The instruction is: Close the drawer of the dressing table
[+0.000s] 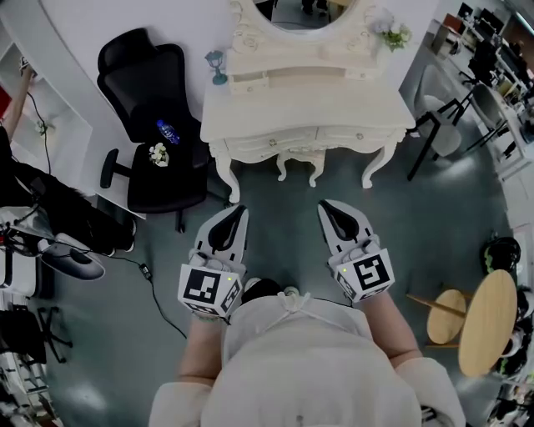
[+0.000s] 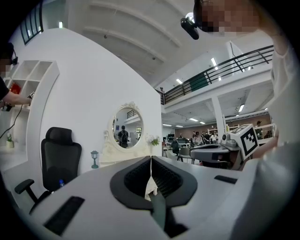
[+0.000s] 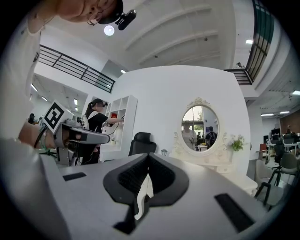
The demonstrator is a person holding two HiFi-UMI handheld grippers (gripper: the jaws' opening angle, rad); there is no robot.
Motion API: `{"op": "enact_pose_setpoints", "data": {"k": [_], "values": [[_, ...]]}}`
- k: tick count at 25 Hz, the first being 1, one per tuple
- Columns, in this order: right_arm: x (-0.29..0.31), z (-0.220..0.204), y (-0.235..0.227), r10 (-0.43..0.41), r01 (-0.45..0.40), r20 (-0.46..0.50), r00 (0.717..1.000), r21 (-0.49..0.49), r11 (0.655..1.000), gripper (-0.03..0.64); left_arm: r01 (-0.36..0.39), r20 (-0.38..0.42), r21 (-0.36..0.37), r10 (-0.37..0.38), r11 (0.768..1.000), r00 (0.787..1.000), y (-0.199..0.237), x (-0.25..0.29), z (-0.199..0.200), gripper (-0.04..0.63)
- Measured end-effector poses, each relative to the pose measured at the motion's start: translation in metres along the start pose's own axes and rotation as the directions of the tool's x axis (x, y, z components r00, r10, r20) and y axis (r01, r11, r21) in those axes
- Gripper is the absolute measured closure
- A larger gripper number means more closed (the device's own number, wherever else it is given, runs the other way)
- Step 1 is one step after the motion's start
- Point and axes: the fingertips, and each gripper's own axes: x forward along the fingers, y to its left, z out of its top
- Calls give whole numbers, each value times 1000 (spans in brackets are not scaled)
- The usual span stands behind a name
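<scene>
Table: the white dressing table (image 1: 304, 117) stands at the top middle of the head view, against the white wall.
Which way: its long side runs left to right. Its front faces the person.
Drawers: two drawers (image 1: 269, 144) with little knobs sit in the front. They look pushed in, but they are too small to be sure.
On top: a round mirror (image 1: 304, 12), a little lamp (image 1: 217, 67) at the left corner, and flowers (image 1: 394, 33) at the right.
Left tongs: the left tongs (image 1: 237, 211) are pressed together with nothing in them. They point at the table, well apart from it.
Right tongs: the right tongs (image 1: 327, 207) are pressed together too, with nothing in them, beside the left ones.
Chair: a black chair (image 1: 154, 100) stands left of the table, with a blue bottle (image 1: 168, 131) on its seat.
</scene>
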Motion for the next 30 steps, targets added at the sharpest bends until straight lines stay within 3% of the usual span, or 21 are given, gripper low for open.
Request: {"op": "enact_pose_setpoints", "data": {"k": [5,6,7,8,13,20,30], "values": [[-5,-3,-5,-14,14,12,1000,42,999,612,9,10,-34,-9,999,1000,-7,4,-4,572],[-6,-4,-5,-15,15,10,1000,38,999,612,5,17,-50,-4,999,1000,-8,6,-4,511],[-7,-4,-5,-16,16,7,1000,32,999,612,-3,24,-63,4,998,1000,-7,7,-3,329],[-7,-5,-6,-17,17,6,1000,28,999,612,-14,27,-71,16,997,1000,-7,8,-3,249],[-5,-8,-17,-23,23,-6,1000,48,999,612,-46,-3,-33,45,998,999,0,19,-6,244],[28,-23,-37,-6,9,-45,999,63,998,612,-50,-64,-50,46,997,997,23,51,-22,244],[142,-43,-106,-9,11,-101,995,25,1000,612,-26,-64,-78,21,997,998,109,169,-27,245]]}}
